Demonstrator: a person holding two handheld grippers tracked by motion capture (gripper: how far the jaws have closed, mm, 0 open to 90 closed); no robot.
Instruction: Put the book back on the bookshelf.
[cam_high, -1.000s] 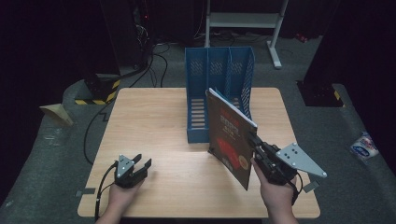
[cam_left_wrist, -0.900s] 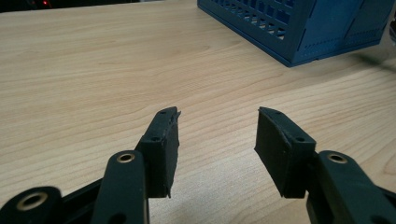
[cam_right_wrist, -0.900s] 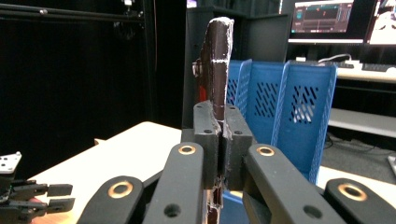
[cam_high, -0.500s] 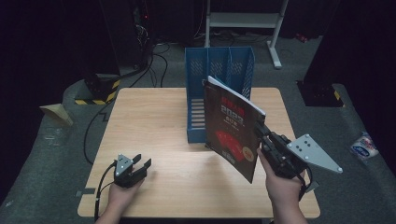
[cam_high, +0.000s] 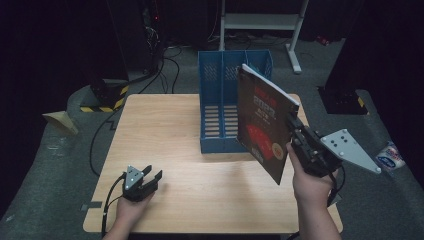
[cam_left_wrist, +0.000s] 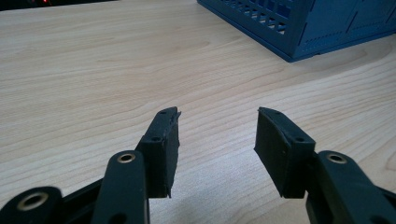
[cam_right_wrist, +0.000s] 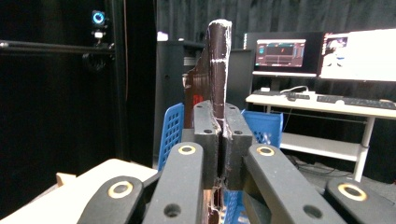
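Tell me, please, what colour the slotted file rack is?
Blue; the file rack shows best in the high view.

- Book (cam_high: 262, 122): thin, dark red cover with red print, white page edges; clear of the counter, upright and tilted, clamped at its near edge, just right of the rack (cam_high: 223, 107).
- Rack: blue, slotted, upright, open-topped.

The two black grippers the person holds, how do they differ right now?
The right gripper is shut on the book, raised above the table; the left gripper is open, with nothing between its jaws. The right is up beside the blue file holder; the left sits low at the table's near edge. Both are hand-held, with black jaws.
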